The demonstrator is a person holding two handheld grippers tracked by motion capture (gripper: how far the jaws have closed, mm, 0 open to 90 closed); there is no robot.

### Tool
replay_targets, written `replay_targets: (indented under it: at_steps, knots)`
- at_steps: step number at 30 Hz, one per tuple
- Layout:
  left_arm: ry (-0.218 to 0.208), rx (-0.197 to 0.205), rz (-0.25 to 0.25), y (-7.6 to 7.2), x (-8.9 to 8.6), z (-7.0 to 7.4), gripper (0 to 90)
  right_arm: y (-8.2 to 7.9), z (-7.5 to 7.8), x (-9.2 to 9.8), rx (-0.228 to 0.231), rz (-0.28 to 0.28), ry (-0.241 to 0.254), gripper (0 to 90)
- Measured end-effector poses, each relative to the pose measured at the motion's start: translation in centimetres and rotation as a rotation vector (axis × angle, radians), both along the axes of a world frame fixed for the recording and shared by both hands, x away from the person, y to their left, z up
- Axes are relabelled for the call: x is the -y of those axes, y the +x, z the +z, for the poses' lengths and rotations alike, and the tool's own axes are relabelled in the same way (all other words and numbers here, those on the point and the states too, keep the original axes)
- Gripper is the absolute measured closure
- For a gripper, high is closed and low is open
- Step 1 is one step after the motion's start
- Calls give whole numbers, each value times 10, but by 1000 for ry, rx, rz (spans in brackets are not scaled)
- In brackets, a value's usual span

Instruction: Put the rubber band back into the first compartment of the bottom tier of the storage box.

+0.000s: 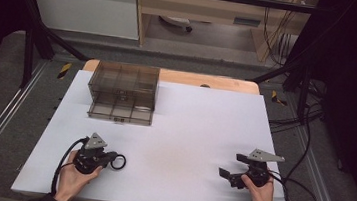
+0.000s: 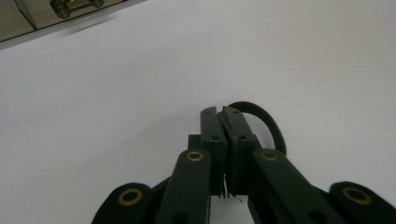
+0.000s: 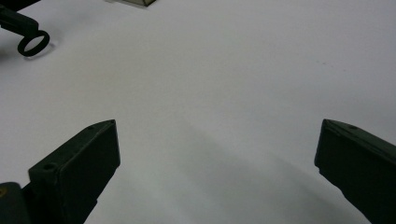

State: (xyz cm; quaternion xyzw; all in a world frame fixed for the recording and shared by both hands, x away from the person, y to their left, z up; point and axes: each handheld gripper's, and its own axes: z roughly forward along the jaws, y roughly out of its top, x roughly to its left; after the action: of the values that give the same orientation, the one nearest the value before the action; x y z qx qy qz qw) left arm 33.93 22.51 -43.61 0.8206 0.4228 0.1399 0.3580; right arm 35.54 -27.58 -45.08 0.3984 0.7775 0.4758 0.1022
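Observation:
My left gripper [image 1: 112, 160] rests low on the white tabletop [image 1: 189, 126] at the near left, shut on a thin black ring [image 1: 119, 162]. In the left gripper view the jaws [image 2: 223, 113] are pressed together, and the black ring [image 2: 270, 122] loops out past them to the right. My right gripper [image 1: 231, 165] sits at the near right, held by a hand, jaws wide open with nothing between them. In the right gripper view the gripper [image 3: 217, 140] looks over bare white surface, and the ring [image 3: 33, 43] lies far off at the upper left.
A smoky transparent drawer box [image 1: 123, 92] stands at the back left of the table, its lower drawer pulled out toward me. The box's edge [image 2: 28, 16] appears at the top left of the left gripper view. Cables trail off the table's right side.

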Motion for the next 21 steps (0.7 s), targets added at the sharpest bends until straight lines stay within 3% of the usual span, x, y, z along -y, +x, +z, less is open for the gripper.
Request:
replay_targets:
  at_steps: [21]
  knots:
    - [-30,20,8,-3,-10,10,876,0,0,0,-1,2,-5,7]
